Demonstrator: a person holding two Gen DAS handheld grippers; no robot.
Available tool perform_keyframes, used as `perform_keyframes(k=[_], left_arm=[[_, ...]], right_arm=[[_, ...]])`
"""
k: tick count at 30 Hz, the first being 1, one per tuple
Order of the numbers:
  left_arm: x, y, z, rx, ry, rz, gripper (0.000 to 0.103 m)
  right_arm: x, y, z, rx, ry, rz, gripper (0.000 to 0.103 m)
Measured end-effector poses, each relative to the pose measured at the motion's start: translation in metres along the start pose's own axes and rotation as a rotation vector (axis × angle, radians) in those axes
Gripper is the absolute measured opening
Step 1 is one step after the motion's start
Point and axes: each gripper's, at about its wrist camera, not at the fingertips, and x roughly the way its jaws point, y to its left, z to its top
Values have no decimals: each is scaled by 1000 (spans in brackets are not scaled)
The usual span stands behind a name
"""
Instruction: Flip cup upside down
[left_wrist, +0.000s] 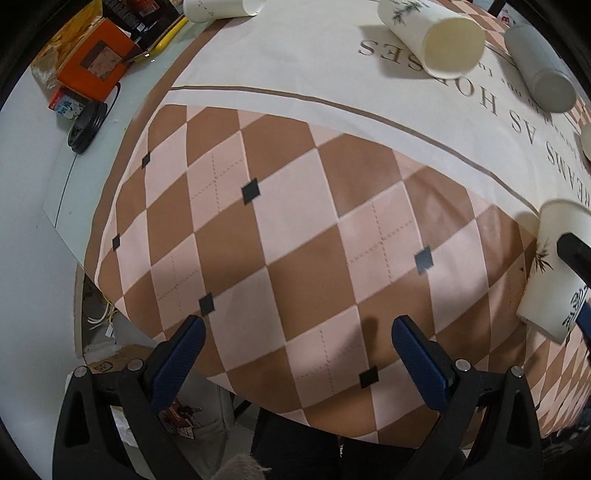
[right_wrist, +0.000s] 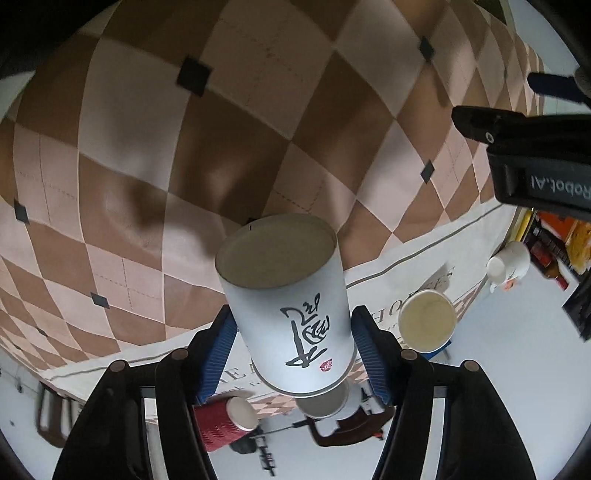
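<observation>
My right gripper (right_wrist: 291, 350) is shut on a white paper cup (right_wrist: 291, 317) with black calligraphy, its blue pads pressing both sides. The cup is off the cloth, its flat base facing the camera side and its mouth towards the far side. The same cup shows at the right edge of the left wrist view (left_wrist: 554, 273), tilted above the checked tablecloth (left_wrist: 280, 236), with a black finger of the right gripper across it. My left gripper (left_wrist: 295, 332) is open and empty, hovering over the brown and pink checks near the table's front edge.
Another white cup (left_wrist: 432, 37) lies on its side at the back, a grey bottle (left_wrist: 539, 70) beside it, a third cup (left_wrist: 221, 9) further left. An orange box (left_wrist: 92, 62) and black lid (left_wrist: 86, 125) sit at the left. A red ribbed cup (right_wrist: 225, 421) lies on its side.
</observation>
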Motion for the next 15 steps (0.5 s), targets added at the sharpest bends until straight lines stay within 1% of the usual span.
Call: perform_keyframes(k=[2,5,8,11,15], left_arm=[[0,3,3,-1,-4,4,103],[2,12,9,-5,-9,10,103],[2,18,15,-8,-14,13,103],[-1,19,21,2,-26,19,103],[-6,18,25,21,-43,22,103]], right_arm=[[-1,-11,-1,62,-1,55,64],[2,-32,-7,204,14,174,64],[14,-59,-28,421,44,349,64],[36,-87,-50,597,87,494,64],[58,-86,-75,782,138,648,64]])
